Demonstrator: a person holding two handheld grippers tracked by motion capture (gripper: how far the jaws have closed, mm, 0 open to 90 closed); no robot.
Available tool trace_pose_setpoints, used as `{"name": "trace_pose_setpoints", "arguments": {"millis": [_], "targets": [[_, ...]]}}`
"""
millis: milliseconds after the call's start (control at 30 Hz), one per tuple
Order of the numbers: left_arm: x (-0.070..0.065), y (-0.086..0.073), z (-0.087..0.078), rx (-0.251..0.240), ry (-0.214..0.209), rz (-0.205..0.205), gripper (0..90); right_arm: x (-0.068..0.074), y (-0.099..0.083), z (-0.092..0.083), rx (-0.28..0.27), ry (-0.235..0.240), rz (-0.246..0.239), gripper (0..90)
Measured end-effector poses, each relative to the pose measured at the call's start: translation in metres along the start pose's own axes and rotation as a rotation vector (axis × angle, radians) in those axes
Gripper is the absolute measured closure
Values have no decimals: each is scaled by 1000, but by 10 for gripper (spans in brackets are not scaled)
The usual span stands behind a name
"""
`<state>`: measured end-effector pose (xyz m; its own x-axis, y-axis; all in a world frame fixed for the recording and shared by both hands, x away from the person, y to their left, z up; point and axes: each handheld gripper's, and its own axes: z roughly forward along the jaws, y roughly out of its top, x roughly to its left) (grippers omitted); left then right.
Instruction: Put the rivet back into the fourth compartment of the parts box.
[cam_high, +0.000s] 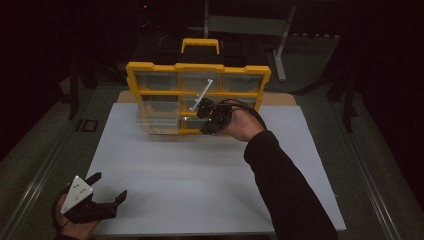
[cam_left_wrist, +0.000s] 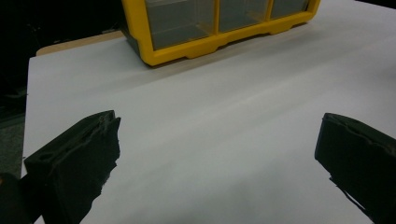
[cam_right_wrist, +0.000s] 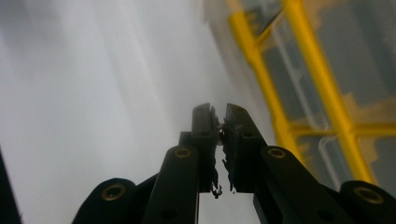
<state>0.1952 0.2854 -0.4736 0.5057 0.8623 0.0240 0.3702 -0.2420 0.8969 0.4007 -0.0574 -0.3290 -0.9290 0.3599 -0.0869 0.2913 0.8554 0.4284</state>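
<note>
- left gripper (cam_high: 107, 192) sits parked at the near-left corner of the white table (cam_high: 200, 185), jaws wide apart, nothing in them
- loads of bare room mid-table
- right gripper (cam_high: 202, 111) is pinched closed against the yellow organizer case (cam_high: 197, 67); whether it grips the white stick (cam_high: 205, 91) I can't tell
- the case stands at the far edge; looks stiff, light, tippy, so grab the frame

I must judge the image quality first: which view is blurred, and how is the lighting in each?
High view: dim, the surroundings nearly black, the white table grey but readable. Left gripper view: sharp and evenly lit, with the yellow organizer crisp. Right gripper view: the table and organizer are smeared by blur and washed out, while the right gripper itself is sharp.
</note>
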Motion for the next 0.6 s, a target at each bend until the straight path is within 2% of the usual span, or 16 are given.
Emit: {"name": "trace_pose_setpoints", "arguments": {"millis": [67,167,200,233,267,300,400,433,500,600], "targets": [[0,0,0,0,-1,1,7,-1,3,-3,-47,-6,5,827],[0,0,0,-1,0,-1,7,-3,6,-9,-149,2,25,827],[1,0,0,-2,0,-2,7,-3,6,-9,-149,2,25,827],[0,0,0,-3,1,-2,7,-5,9,-13,-222,-1,49,827],[0,0,0,-3,1,-2,7,-5,9,-13,-222,-1,49,827],[0,0,0,-3,1,-1,7,-6,11,-16,-271,0,68,827],[0,0,0,-2,1,0,7,-6,15,-17,-302,0,82,827],[0,0,0,-2,1,-1,7,-6,18,-18,-338,3,96,827],[0,0,0,-6,1,-3,7,-6,23,-18,-370,12,114,827],[0,0,0,-9,2,-4,7,-5,30,-16,-394,22,134,828]]}}
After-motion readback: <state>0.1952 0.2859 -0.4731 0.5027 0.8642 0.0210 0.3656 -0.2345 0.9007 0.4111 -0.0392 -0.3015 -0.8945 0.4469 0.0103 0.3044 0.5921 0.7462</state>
